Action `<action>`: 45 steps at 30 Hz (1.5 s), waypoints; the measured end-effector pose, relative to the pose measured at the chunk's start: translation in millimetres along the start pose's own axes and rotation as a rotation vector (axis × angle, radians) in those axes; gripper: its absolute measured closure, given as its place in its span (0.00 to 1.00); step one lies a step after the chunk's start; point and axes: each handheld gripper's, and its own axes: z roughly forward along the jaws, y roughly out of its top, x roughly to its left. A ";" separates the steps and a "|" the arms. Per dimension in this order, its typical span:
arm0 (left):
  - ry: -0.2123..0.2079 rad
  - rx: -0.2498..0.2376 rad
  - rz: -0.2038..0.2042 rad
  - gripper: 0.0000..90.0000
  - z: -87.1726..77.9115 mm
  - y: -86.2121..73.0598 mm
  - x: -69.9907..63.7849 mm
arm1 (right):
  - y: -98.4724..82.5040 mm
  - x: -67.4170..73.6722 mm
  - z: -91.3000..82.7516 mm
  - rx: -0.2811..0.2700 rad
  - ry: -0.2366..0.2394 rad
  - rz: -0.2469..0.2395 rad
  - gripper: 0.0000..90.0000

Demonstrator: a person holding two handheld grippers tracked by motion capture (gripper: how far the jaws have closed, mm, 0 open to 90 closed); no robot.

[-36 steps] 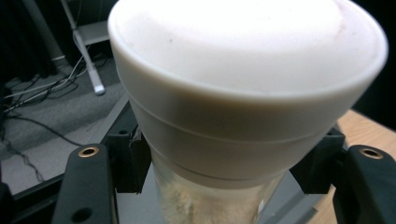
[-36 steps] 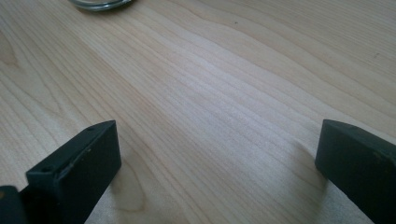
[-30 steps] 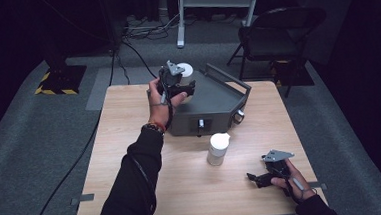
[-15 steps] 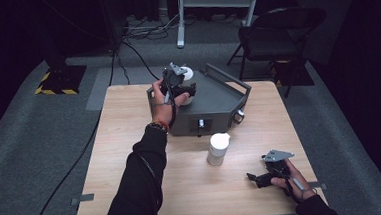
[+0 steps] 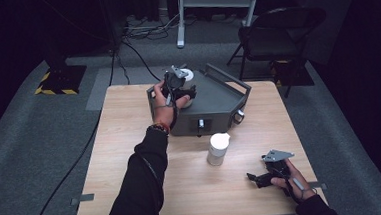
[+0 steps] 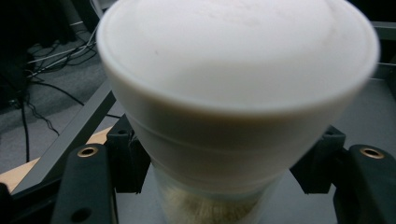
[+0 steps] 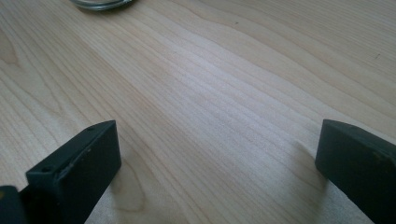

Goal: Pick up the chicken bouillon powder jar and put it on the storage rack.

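Left gripper (image 5: 180, 88): jaws are pinching a white-lidded jar (image 6: 233, 107), standing upright over the grey machine (image 5: 213, 106), upper centre of the high view.
Right gripper (image 5: 270, 172): jaws are spread, empty, resting on the table (image 5: 120, 142) at lower right.
Second jar (image 5: 217, 148): standing mid-table, nearer the right gripper.
Hidden: the held jar's base is cut off; whether it is touching the machine cannot be told.
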 end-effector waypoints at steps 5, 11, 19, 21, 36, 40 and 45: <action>0.000 -0.009 -0.005 0.34 0.8 -5.2 0.9 | 0.1 0.1 0.0 0.000 0.000 0.001 0.00; 0.025 -0.005 0.007 0.23 2.2 -10.1 -3.5 | -0.1 0.1 0.0 -0.001 -0.001 -0.002 0.00; 0.039 -0.086 -0.051 0.02 -3.5 -25.9 -0.4 | 0.0 0.0 0.0 0.000 -0.001 0.000 0.00; 0.034 -0.083 -0.050 0.01 -5.0 -25.7 0.7 | 0.0 0.0 0.0 0.000 0.000 0.000 0.00; 0.010 -0.109 0.060 0.01 -35.4 -32.9 -3.6 | 0.1 0.0 0.0 0.000 0.000 0.001 0.00; -0.007 -0.119 0.085 0.01 -44.8 -36.2 -3.4 | 0.1 -0.1 0.0 0.001 0.000 0.001 0.00; -0.023 -0.146 0.117 0.00 -57.5 -43.9 -5.2 | 0.1 0.0 0.0 0.001 0.000 0.001 0.00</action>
